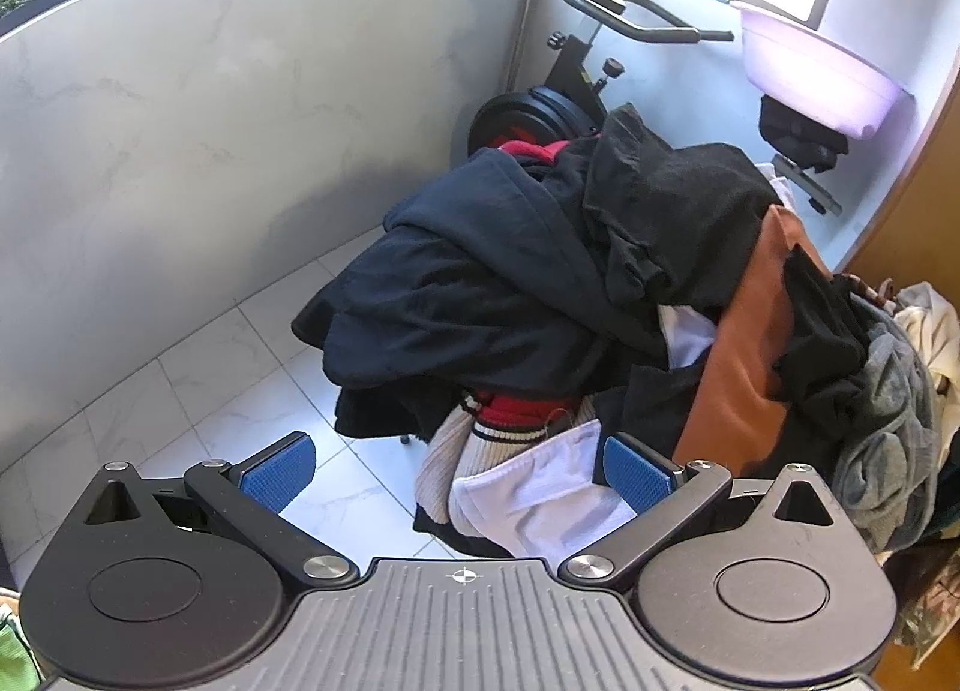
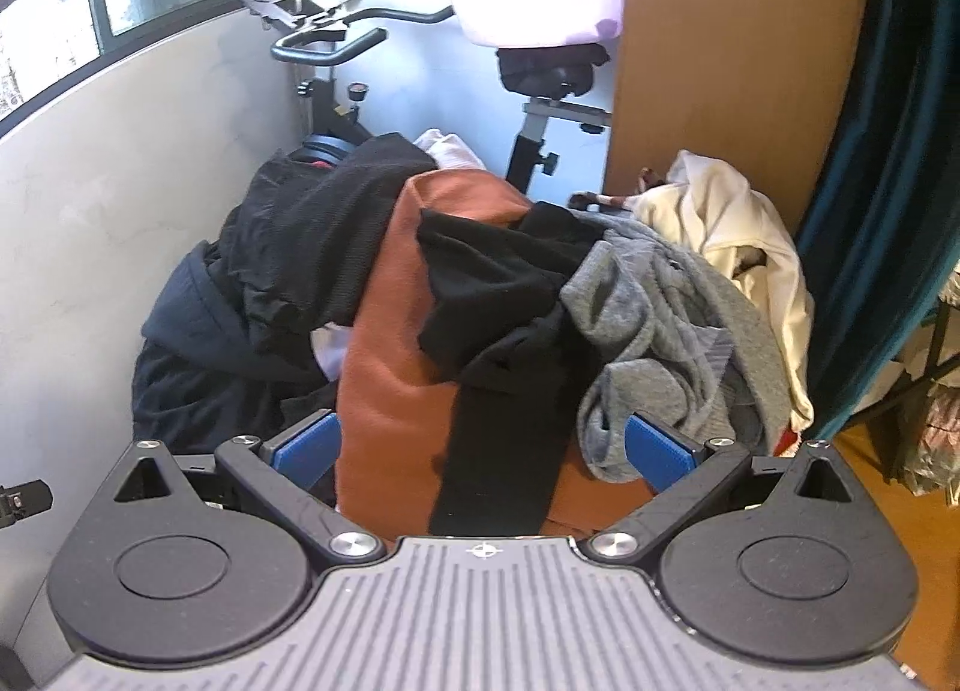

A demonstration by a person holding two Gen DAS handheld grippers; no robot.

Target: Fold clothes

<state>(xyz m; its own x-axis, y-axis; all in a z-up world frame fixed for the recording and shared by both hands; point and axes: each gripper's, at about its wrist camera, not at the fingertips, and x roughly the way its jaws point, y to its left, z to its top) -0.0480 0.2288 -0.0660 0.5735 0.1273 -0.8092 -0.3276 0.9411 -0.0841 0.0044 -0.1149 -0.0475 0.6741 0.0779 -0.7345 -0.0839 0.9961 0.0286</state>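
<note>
Both hand-held grippers, left (image 1: 457, 472) and right (image 2: 480, 451), jaws apart, face clothes pile (image 1: 540, 271); pink basin (image 2: 528, 1) contents hidden.

- Black exercise bike (image 2: 327, 40) standing in the corner by the windows.
- Pale purple plastic basin (image 2: 534, 1) resting on the bike's saddle.
- White tiled floor (image 1: 252, 391).
- Wooden cabinet side (image 2: 732, 61).
- Dark teal curtain (image 2: 888, 151).
</note>
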